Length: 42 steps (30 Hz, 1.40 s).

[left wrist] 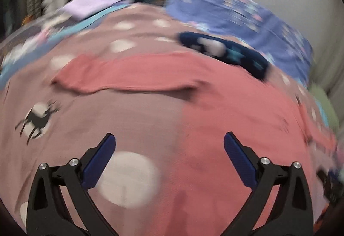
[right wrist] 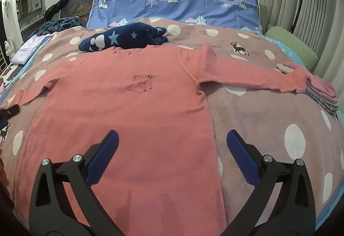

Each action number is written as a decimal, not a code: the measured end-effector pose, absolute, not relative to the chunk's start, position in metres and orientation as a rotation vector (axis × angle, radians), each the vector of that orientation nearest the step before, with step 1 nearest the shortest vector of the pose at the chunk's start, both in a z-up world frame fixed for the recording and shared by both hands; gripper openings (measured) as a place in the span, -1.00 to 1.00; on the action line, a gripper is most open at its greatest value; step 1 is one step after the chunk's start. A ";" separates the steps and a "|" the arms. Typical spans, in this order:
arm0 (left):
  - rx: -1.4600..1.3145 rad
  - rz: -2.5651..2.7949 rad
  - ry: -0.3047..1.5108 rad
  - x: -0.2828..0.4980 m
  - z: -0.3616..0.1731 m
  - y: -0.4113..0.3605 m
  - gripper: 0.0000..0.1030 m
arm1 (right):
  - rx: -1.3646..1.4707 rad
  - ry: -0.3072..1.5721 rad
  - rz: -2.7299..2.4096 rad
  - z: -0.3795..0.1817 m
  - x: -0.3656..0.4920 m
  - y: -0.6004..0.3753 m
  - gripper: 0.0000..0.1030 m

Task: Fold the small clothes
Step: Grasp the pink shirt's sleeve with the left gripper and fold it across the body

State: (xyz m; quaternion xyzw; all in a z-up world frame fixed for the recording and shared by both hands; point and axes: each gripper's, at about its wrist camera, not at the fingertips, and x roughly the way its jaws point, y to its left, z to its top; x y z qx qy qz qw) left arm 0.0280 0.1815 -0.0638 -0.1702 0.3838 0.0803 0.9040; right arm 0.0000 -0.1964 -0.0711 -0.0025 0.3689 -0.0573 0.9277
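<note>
- We see a pink long-sleeved shirt (right wrist: 120,107) spread flat, front up, on the bed's spotted mauve blanket (right wrist: 268,115); bear outline on its chest, both sleeves stretched out sideways.
- Navy star-print garment (right wrist: 122,39) lies bunched just past the shirt's collar, touching it.
- Blue tree-print pillow (right wrist: 172,4) sits beyond the shirt, at the head of the bed.
- Small stack of folded clothes (right wrist: 320,94) sits at the tip of the shirt's right sleeve.
- Green cushion (right wrist: 290,47) lies beyond that sleeve, at the bed's edge.
- Right tool (right wrist: 172,143) hangs above the shirt's lower right hem, jaws wide, nothing between them.
- Left tool (left wrist: 169,145) hangs above the shirt's left side edge, below the left sleeve, jaws wide, nothing gripped; this view is blurred.
- Left tool's tip also shows in the right wrist view, by the shirt's left cuff.
</note>
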 end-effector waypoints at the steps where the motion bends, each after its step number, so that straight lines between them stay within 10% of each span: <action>1: -0.390 0.204 0.801 0.030 -0.069 0.202 0.80 | -0.002 0.764 -0.119 -0.073 0.002 -0.197 0.96; 11: -0.895 0.401 0.733 0.069 -0.122 0.381 0.28 | -0.017 0.802 -0.131 -0.086 0.011 -0.194 0.96; 15: -0.900 0.379 0.718 0.097 -0.119 0.396 -0.88 | -0.027 0.798 -0.152 -0.089 0.013 -0.197 0.96; 17: -0.869 0.373 0.713 0.112 -0.110 0.395 -0.95 | -0.022 0.803 -0.169 -0.091 0.016 -0.201 0.96; 34: -0.287 -0.327 0.645 0.192 0.003 0.070 -0.92 | 0.039 0.812 -0.200 -0.100 0.033 -0.236 0.96; 36: -0.235 -0.370 0.731 0.193 -0.029 0.024 -0.31 | 0.044 0.813 -0.213 -0.101 0.031 -0.242 0.96; 42: -0.159 -0.462 0.856 0.178 -0.078 -0.007 -0.05 | 0.036 0.788 -0.215 -0.099 0.029 -0.255 0.96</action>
